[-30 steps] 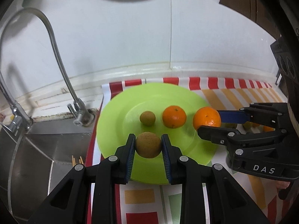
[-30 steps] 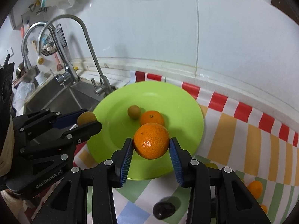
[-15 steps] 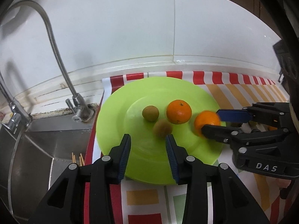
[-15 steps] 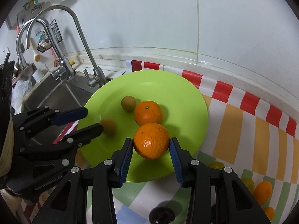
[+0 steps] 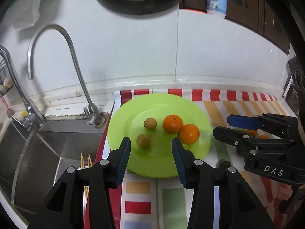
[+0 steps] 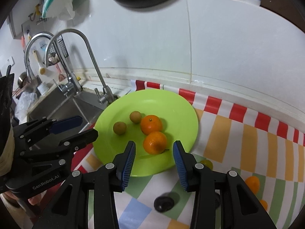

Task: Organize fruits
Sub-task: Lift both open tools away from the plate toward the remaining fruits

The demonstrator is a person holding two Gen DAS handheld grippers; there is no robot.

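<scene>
A lime-green plate [image 5: 190,112] [image 6: 177,103] lies on a striped cloth and holds two small brown-green fruits and two oranges. The nearer brown fruit [image 5: 144,141] [image 6: 119,128] rests on the plate just beyond my left gripper [image 5: 151,148] [image 6: 80,127], whose jaws are opening with nothing between them. The nearer orange [image 6: 155,142] [image 5: 189,134] sits on the plate against the other orange [image 6: 151,124], just past my right gripper [image 6: 154,149] [image 5: 234,126]. Its pads stand apart from the orange on both sides.
A steel sink [image 5: 57,145] with two faucets lies left of the plate, chopsticks [image 5: 85,164] at its edge. On the cloth [image 6: 247,133] near the plate lie a dark fruit [image 6: 164,203], a yellow-green one [image 6: 206,163] and small oranges [image 6: 252,184]. A white wall stands close behind.
The left gripper let the brown fruit go onto the plate and opened wider. The right gripper's orange now lies on the plate beside the other orange. Both grippers drew back and up.
</scene>
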